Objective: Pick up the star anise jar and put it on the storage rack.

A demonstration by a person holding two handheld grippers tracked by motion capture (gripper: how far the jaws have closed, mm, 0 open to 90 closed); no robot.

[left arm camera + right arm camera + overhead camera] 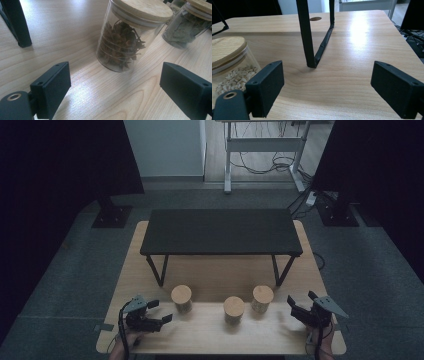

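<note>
Three lidded glass jars [181,298] [233,309] [262,298]; one black shelf stand [220,231]; one wooden table [210,275]; two grippers [159,312] [296,306], apparently.

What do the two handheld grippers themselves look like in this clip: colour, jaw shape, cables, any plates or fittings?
Both are black. The left gripper and right gripper each carry a grey three-cornered plate on top and trail a dark cable. Up close, the jaws are flat rectangular black blocks with small screw holes, and a brass-coloured ring sits in the housing at lower left.
</note>
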